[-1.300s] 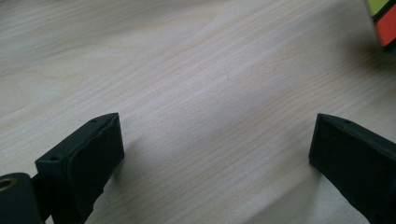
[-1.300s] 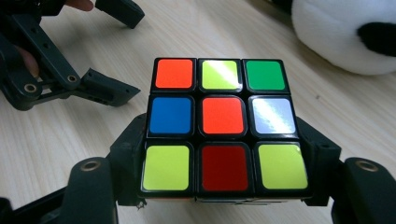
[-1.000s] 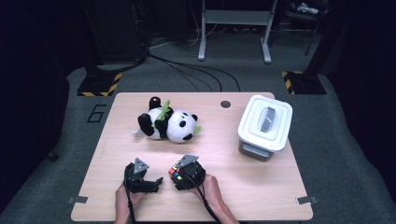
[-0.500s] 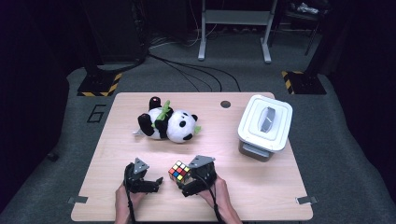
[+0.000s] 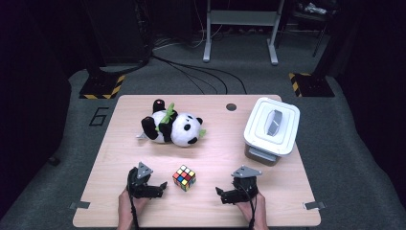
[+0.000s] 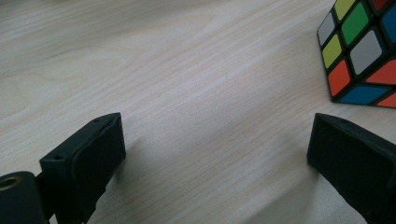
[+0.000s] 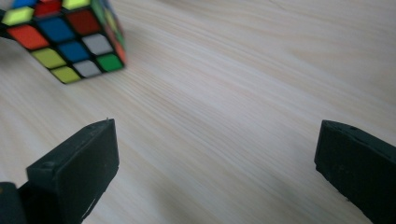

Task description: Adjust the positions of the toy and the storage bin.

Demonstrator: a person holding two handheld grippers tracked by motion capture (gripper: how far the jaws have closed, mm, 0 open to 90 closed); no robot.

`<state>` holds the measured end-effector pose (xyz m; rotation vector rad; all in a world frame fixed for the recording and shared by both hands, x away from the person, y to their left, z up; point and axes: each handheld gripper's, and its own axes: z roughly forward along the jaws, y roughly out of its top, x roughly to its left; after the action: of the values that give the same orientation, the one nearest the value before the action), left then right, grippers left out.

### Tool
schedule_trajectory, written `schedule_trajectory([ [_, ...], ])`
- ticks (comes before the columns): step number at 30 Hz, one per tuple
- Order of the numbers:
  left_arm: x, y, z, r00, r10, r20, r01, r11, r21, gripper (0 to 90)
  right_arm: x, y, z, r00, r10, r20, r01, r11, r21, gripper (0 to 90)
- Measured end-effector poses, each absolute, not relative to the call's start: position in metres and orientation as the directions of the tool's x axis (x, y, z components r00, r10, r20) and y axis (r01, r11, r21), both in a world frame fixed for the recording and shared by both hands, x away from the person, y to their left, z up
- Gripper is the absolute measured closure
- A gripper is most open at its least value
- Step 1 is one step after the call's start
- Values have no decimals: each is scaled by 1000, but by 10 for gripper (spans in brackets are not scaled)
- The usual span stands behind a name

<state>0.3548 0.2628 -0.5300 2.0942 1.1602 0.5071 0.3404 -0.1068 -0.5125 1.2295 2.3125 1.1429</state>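
Observation:
A colourful puzzle cube [image 5: 184,178] stands on the wooden table [image 5: 218,148] near its front edge, between my two grippers and touching neither. My left gripper [image 5: 162,189] rests just left of the cube, open and pointing at it. In the left gripper view the cube [image 6: 359,51] is at the top right, beyond the open left gripper [image 6: 217,135]. My right gripper [image 5: 220,195] lies further to the right, open; its jaws have just been opening and nothing is between them. The right gripper view has the cube [image 7: 65,37] at the top left, ahead of the right gripper [image 7: 217,133].
A panda plush [image 5: 173,127] lies on its back at the table's middle left. A white lidded box [image 5: 270,128] stands at the right. A small round hole [image 5: 231,107] sits near the far edge. Bare wood lies between the cube and the box.
My right gripper let go of the cube and slid away to the right across the table. The cube stayed where it was set. The left gripper kept still.

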Motion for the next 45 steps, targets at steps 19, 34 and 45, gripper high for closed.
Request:
schedule_trajectory([
  [19,354,265,-530,550,835,9,575,-386,722,45,346,-115,-530,-557,831,-5,582,395,710,0],
  [34,342,256,-482,593,803,-60,518,-324,792,2,346,-115,-530,-556,831,-6,582,394,711,0],
  [45,348,209,-462,655,755,-22,459,-375,805,2,346,-115,-530,-550,835,-6,584,390,712,0],
])
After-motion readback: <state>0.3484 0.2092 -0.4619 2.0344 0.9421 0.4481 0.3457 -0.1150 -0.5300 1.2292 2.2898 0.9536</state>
